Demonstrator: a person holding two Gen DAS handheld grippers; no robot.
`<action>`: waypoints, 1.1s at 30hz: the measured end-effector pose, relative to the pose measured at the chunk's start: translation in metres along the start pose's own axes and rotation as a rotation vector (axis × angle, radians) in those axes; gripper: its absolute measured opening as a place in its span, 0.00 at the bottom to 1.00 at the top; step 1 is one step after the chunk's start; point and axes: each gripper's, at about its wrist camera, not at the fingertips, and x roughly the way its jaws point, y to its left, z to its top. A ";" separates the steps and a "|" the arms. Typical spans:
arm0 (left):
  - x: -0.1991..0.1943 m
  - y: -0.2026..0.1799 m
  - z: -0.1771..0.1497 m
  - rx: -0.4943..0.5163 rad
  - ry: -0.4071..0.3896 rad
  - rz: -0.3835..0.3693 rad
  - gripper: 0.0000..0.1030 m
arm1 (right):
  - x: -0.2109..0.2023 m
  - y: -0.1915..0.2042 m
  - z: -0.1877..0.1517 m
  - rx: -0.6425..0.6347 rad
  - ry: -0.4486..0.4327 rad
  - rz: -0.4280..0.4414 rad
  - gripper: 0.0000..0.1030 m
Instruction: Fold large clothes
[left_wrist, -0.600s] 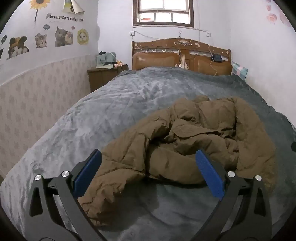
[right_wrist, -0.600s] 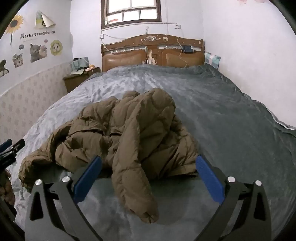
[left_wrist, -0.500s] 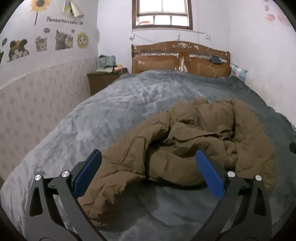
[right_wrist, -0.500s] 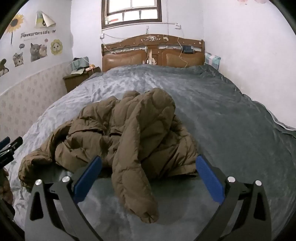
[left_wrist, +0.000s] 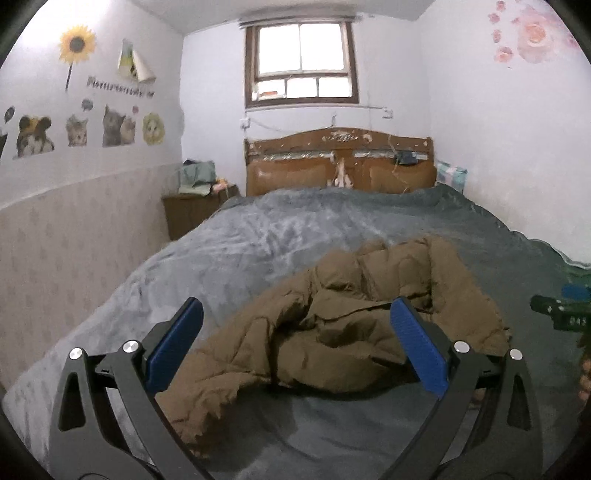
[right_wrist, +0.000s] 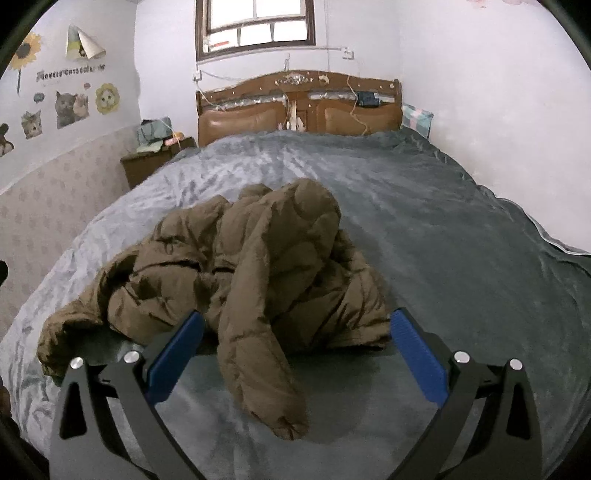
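Note:
A brown puffer jacket lies crumpled on the grey bed blanket. It also shows in the right wrist view, with one sleeve trailing toward the camera. My left gripper is open and empty, held above the jacket's near left part. My right gripper is open and empty, its blue pads on either side of the sleeve and above it. The tip of the right gripper shows at the right edge of the left wrist view.
A wooden headboard stands at the far end of the bed. A nightstand with bags on it is at the far left. Walls run close along both sides of the bed. A folded cloth lies at the far right corner.
The left wrist camera has tilted upward and pulled back a little, so the jacket sits lower in view. The right gripper's tip has come into the left view. The jacket has not moved.

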 end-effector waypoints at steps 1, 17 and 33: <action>-0.004 0.001 0.001 -0.007 -0.009 -0.011 0.97 | 0.000 0.001 0.000 -0.006 -0.012 -0.004 0.98; -0.016 -0.002 -0.001 -0.019 -0.058 -0.034 0.97 | 0.020 0.008 -0.010 -0.020 -0.045 -0.006 0.98; -0.002 0.005 -0.010 -0.059 -0.035 -0.048 0.97 | 0.021 0.011 -0.013 -0.053 -0.048 -0.017 0.98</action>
